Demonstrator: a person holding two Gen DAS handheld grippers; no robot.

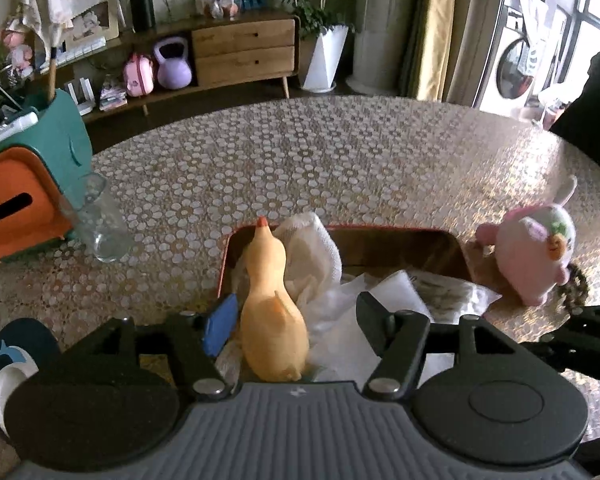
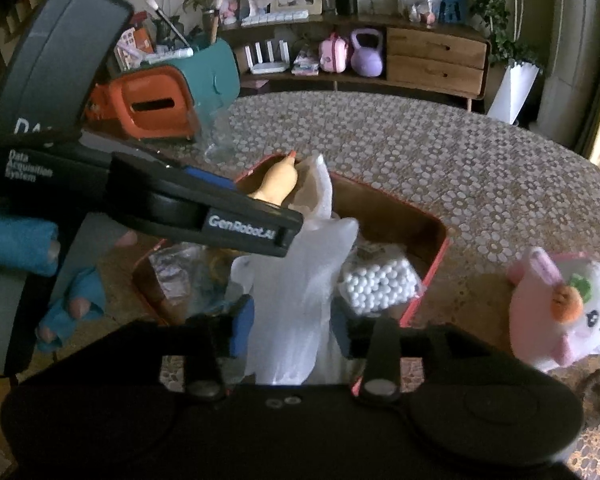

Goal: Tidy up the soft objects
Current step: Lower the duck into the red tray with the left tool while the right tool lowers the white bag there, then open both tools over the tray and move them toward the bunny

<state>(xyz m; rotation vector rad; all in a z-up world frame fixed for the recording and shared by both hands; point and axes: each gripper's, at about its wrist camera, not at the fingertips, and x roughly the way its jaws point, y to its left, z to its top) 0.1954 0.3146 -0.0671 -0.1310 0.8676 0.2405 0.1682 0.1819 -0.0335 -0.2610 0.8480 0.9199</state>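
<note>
A yellow rubber chicken (image 1: 272, 312) lies in the red-rimmed box (image 1: 400, 231), its beak at the far-left corner, beside a white towel (image 1: 312, 248). My left gripper (image 1: 296, 316) stands open around the chicken: the blue left pad is next to it and the right finger is clear of it. In the right wrist view a white soft sheet (image 2: 296, 300) rises from the box (image 2: 436, 276) between the blue pads of my right gripper (image 2: 292, 328), which is open. A bag of white beads (image 2: 380, 284) lies in the box. A pink plush rabbit (image 1: 532, 248) (image 2: 560, 308) sits on the table to the right.
A clear glass jar (image 1: 100, 224) and a teal and orange tissue box (image 1: 28, 184) stand at the table's left. A dark dolphin-print cup (image 1: 16, 360) is at the near left. A blue-gloved hand (image 2: 16, 244) holds the left gripper. The flower-patterned tablecloth (image 1: 320, 152) stretches beyond the box.
</note>
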